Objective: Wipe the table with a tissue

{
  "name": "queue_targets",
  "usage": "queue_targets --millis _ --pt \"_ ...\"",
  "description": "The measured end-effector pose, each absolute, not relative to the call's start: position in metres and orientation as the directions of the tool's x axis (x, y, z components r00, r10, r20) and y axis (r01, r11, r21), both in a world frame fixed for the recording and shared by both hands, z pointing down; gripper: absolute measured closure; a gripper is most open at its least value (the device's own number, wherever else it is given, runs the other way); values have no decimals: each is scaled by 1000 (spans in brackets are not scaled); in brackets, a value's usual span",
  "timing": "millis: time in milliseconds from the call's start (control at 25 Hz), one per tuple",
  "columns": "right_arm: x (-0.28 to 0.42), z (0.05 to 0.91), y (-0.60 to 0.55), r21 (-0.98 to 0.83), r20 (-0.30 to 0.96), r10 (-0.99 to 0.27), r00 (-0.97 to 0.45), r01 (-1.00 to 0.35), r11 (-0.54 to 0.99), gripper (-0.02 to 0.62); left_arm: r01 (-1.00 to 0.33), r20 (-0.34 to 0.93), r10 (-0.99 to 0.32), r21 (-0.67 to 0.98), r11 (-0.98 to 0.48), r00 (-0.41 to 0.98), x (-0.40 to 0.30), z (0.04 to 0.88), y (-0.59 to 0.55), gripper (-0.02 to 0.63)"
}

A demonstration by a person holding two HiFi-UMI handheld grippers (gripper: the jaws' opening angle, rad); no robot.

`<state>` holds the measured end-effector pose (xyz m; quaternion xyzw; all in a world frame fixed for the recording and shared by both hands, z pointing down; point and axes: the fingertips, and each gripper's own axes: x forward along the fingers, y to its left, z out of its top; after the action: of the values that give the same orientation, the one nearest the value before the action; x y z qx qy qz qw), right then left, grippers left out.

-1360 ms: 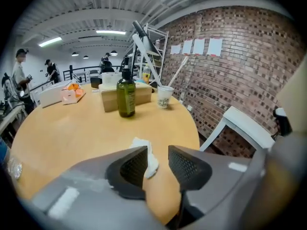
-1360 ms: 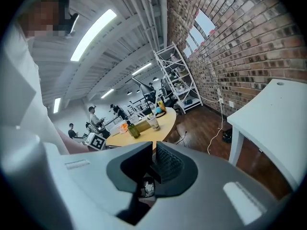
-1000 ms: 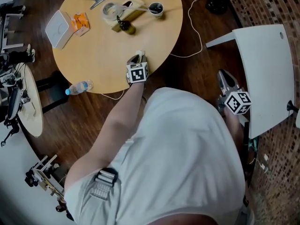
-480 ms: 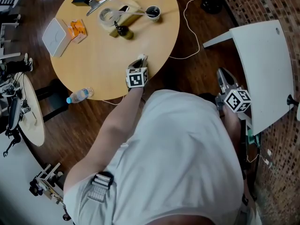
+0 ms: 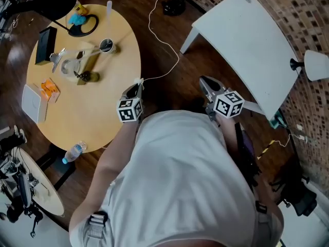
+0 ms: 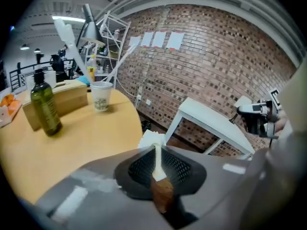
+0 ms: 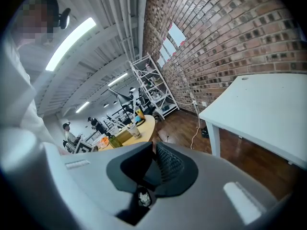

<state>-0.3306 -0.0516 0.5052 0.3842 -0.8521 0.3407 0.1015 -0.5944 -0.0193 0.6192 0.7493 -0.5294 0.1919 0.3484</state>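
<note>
The tissue (image 6: 152, 139) is pinched in the left gripper (image 5: 135, 89) at the table (image 5: 105, 115) edge, so wiping is judged underway, perhaps nearly done (the right gripper (image 7: 152, 151) is held pressed together, empty, off the table).

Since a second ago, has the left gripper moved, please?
Yes: the left gripper, shut on white tissue, slid across the round wooden table toward the white cable.
</note>
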Motion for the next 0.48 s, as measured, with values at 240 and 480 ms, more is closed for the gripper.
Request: queue_targets --millis 240,480 --pt "-268 506 -43 -505 420 -661 -622 -765 399 568 -860 617 -599 346 -375 510 -505 598 -44 565" --pt "-186 506 -31 -524 405 -750 -522 -805 277 568 -764 587 -511 344 -545 628 -409 579 -70 565"
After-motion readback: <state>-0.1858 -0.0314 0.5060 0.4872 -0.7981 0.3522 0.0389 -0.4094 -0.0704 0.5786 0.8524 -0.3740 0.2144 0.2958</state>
